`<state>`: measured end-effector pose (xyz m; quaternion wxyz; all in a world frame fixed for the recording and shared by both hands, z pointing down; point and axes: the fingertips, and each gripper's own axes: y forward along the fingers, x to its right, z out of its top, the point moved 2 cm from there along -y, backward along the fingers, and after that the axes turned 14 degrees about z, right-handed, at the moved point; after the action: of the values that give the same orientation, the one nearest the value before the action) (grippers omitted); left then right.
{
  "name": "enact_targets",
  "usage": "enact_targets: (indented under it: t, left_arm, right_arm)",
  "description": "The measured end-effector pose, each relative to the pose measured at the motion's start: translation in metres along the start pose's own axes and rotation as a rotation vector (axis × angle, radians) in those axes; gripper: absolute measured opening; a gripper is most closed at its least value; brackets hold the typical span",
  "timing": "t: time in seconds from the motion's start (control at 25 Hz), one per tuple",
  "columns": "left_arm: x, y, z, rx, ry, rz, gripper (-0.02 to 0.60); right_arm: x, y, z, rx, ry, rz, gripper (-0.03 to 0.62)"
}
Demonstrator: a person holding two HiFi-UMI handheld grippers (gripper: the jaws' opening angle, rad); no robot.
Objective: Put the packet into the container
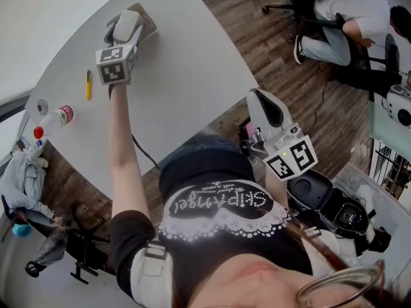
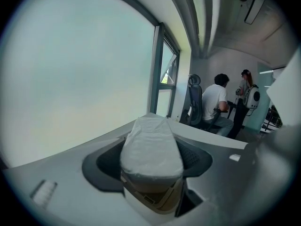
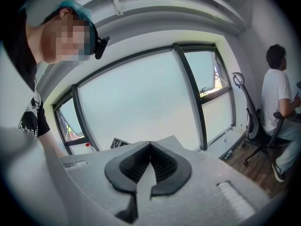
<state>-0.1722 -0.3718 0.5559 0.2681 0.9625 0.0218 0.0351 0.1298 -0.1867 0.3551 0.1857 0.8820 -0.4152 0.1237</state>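
The white packet (image 1: 127, 25) lies between the jaws of my left gripper (image 1: 131, 23) at the far side of the grey table (image 1: 192, 63). A tan-rimmed container (image 1: 152, 25) shows around and under it. In the left gripper view the packet (image 2: 151, 147) fills the middle, with the tan container (image 2: 155, 199) beneath it. The left gripper (image 2: 151, 161) stands wide, with dark space between each pad and the packet. My right gripper (image 1: 260, 100) hangs off the table's near edge, close to my body. Its jaws (image 3: 149, 149) are shut and hold nothing.
A yellow pen (image 1: 88, 84), a red-capped bottle (image 1: 54, 117) and a small round thing (image 1: 42, 106) lie at the table's left end. A person sits on a chair (image 1: 347, 18) at the far right. Black equipment (image 1: 321, 201) stands on the wooden floor below my right gripper.
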Motion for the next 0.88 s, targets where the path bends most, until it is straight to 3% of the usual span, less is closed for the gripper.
enact_targets:
  t: [0.44,0.88]
  left_arm:
    - [0.000,-0.002,0.004,0.034,-0.044,0.003,0.316]
    - [-0.008,-0.018,0.038,0.127,-0.049,0.034,0.288]
  right_arm:
    - [0.004,0.000,-0.001,0.001,0.007,-0.004,0.002]
    - [0.001,-0.001,0.004,0.013,0.001,0.006,0.002]
